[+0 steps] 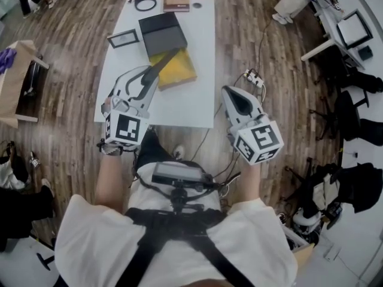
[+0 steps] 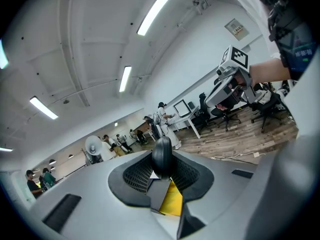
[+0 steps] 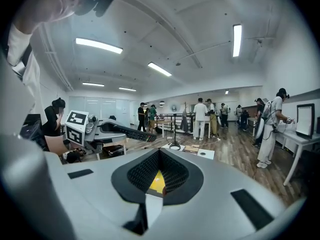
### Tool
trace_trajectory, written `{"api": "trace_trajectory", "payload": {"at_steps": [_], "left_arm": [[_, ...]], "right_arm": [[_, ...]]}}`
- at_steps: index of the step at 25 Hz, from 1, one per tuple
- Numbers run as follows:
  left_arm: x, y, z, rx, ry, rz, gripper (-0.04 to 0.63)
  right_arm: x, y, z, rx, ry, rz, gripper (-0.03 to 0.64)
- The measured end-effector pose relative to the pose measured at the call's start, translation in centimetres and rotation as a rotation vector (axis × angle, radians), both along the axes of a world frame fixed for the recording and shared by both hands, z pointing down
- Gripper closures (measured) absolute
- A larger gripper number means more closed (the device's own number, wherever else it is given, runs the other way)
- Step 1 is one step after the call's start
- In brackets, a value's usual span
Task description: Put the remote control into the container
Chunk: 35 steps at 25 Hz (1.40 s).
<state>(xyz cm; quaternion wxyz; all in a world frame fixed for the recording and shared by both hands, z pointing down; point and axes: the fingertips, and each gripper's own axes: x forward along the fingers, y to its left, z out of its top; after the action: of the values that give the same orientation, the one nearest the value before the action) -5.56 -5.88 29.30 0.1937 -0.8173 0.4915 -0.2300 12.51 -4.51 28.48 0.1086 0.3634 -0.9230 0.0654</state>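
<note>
My left gripper (image 1: 149, 78) is shut on the near end of a long black remote control (image 1: 163, 63). The remote juts out over the white table (image 1: 200, 52) above a flat yellow box (image 1: 179, 72). Just beyond lies the open black container (image 1: 163, 33). In the left gripper view the remote's rounded end (image 2: 161, 155) sits clamped between the jaws (image 2: 161, 166). My right gripper (image 1: 231, 94) hangs off the table's right edge, jaws together and empty (image 3: 159, 176). Its view shows the left gripper's remote (image 3: 127, 132) out to the left.
On the table also lie a small framed card (image 1: 122, 38), a round black ring (image 1: 145, 2) and a brown book (image 1: 176, 0). A cable and power strip (image 1: 254, 78) lie on the wooden floor at the right. A wooden shelf (image 1: 21, 82) stands left; desks and chairs stand right.
</note>
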Motion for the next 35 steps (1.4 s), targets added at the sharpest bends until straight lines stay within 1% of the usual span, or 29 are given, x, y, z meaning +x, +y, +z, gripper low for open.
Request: {"api": "trace_trajectory", "payload": {"at_steps": [5, 7, 12, 21, 28, 31, 35], "left_arm": [[0.2, -2.4, 1.2, -0.006, -0.020, 0.047, 0.489], [-0.1, -3.1, 1.8, -0.019, -0.031, 0.058, 0.489], [-0.4, -4.8, 2.5, -0.028, -0.029, 0.081, 0.489], [-1.0, -6.2, 4.4, -0.048, -0.049, 0.097, 0.489], [-1.4, -7.4, 6.9, -0.087, -0.056, 0.109, 0.489], [-1.8, -8.1, 7.9, -0.101, -0.063, 0.111, 0.488], [-1.9, -9.1, 8.8, -0.111, -0.080, 0.117, 0.488]], "right_arm": [[0.0, -2.2, 1.0, 0.004, -0.006, 0.056, 0.614], [-0.4, -2.7, 1.5, -0.004, -0.007, 0.067, 0.614], [-1.2, -4.0, 2.3, -0.013, 0.003, 0.083, 0.614], [-1.6, -4.8, 3.9, -0.034, 0.010, 0.106, 0.614], [-2.0, -5.6, 5.5, -0.065, 0.027, 0.126, 0.614], [-2.4, -6.1, 5.8, -0.063, 0.045, 0.127, 0.614], [-2.9, -6.8, 6.1, -0.078, 0.043, 0.121, 0.614]]}}
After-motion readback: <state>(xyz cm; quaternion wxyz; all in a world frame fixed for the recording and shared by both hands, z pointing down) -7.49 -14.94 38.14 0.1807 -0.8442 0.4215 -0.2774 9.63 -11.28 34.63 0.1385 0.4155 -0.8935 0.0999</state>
